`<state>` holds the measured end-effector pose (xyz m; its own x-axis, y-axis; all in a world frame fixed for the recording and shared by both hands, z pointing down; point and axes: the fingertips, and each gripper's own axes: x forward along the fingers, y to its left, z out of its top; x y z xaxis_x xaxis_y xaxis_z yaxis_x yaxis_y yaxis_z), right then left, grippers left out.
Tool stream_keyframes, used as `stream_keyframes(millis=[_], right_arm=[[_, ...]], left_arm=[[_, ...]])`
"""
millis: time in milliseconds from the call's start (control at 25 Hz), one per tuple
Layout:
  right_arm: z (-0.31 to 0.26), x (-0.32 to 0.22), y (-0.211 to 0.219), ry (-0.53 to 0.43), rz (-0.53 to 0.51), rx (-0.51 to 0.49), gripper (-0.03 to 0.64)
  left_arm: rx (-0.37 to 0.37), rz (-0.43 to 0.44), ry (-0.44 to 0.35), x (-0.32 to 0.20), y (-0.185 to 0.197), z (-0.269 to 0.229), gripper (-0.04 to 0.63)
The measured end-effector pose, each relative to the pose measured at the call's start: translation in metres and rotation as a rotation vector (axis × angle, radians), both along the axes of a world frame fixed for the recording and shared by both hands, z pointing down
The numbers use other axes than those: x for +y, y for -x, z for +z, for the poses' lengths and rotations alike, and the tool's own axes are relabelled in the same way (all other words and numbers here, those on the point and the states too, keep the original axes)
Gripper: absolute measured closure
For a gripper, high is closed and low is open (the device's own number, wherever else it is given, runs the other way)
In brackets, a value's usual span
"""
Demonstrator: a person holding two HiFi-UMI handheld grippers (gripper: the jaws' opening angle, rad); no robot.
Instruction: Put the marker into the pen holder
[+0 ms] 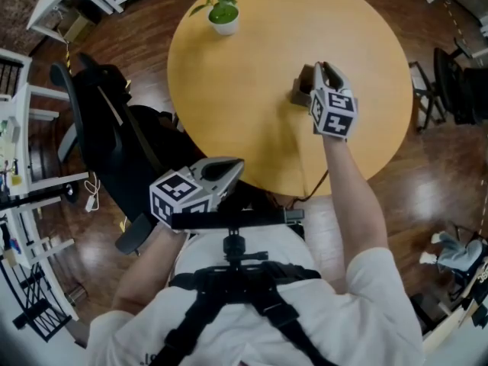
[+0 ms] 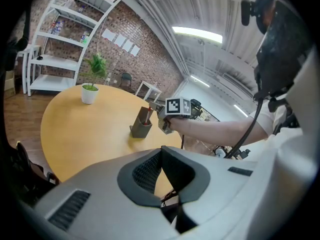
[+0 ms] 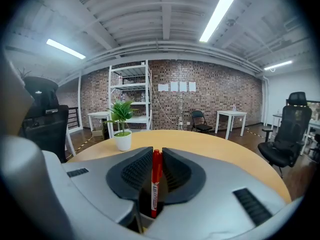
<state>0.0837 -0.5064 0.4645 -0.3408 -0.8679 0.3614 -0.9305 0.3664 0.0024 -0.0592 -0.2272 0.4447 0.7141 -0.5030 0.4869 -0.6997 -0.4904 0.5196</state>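
Observation:
My right gripper [image 3: 156,156] is shut on a red marker [image 3: 155,184], which stands upright between its pads. In the left gripper view the marker [image 2: 148,114] leans in the mouth of the grey pen holder [image 2: 141,127], with the right gripper [image 2: 161,118] still clamped on its top. From the head view the right gripper [image 1: 324,73] hovers right over the holder [image 1: 302,90] on the round wooden table [image 1: 229,113]. My left gripper [image 1: 231,169] hangs off the table's near edge, in front of my body; its jaws [image 2: 161,153] are together with nothing in them.
A small potted plant [image 1: 222,12] stands at the table's far side. A black office chair [image 1: 103,128] sits to the left of the table, and another chair [image 3: 289,134] stands beyond its right side. White shelving [image 2: 60,44] lines the brick wall.

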Motion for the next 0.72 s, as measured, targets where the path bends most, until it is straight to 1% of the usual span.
stream_keyframes(millis=[240,440,600,720], right_arm=[[0.02,0.008,-0.001,0.01,0.034,0.017,0.559],[0.04,0.02,-0.005,0.066,0.053,0.019,0.559],[0.056,0.028,-0.01,0.126,0.059,0.051,0.556],[0.06,0.03,-0.006,0.148,0.048,0.039,0.556]], left_arm=[[-0.013,0.008,0.004,0.0,-0.001,0.002,0.598],[-0.01,0.002,0.008,-0.004,-0.001,-0.002,0.598],[0.003,0.005,0.003,-0.009,-0.003,-0.003,0.598],[0.007,0.005,0.016,-0.01,-0.004,-0.007,0.598]])
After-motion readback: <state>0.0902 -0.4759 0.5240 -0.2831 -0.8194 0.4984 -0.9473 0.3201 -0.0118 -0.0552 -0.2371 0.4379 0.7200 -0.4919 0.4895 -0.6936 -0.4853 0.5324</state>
